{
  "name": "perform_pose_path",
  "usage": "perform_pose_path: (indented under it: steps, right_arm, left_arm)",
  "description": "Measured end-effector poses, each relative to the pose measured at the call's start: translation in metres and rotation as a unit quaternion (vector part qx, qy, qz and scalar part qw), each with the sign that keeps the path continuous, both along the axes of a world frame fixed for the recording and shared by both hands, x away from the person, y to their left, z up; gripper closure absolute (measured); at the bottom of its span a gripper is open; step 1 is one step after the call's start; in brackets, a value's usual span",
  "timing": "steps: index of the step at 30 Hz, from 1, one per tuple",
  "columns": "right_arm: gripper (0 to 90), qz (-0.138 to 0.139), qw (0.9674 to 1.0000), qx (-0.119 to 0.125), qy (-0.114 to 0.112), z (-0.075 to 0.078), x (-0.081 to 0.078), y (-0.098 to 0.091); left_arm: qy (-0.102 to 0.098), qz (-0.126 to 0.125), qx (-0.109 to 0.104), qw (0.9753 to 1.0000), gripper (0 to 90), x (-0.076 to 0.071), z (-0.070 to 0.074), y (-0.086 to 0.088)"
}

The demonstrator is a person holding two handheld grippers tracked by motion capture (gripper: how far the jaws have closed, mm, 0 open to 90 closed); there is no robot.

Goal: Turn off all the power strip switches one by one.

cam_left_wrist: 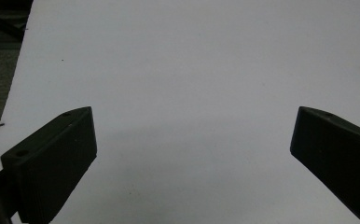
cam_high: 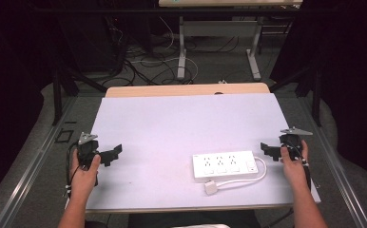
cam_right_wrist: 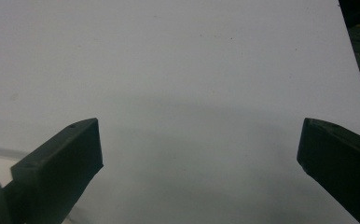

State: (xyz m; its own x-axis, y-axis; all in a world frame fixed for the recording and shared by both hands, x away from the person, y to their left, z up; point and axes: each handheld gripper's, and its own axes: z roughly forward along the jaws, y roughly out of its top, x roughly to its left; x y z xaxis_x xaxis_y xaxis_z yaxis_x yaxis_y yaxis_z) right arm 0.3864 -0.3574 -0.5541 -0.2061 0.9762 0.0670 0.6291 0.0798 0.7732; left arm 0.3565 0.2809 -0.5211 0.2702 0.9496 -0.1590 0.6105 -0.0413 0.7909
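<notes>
Resting at opposite table [cam_high: 172, 114] edges: left gripper [cam_high: 116, 153] and right gripper [cam_high: 265, 149], jaws spread wide, holding nothing, likely waiting. Power strip [cam_high: 224, 165] lying flat near right gripper, cord [cam_high: 260, 175] looping beside it, within easy reach.

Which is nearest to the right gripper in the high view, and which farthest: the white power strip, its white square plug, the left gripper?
1. White power strip, just left of the right gripper.
2. White square plug, nearer the front edge.
3. Left gripper, across the table.
</notes>
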Motion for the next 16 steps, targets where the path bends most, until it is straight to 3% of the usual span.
perform_pose_path:
  steps: [16]
  right_arm:
    - [0.0,0.002,0.9999,-0.004,0.016,-0.0066,0.0017,0.0014]
  left_arm:
    - [-0.001,0.004,-0.005,1.0000,0.4,0.0003,0.0004,0.0010]
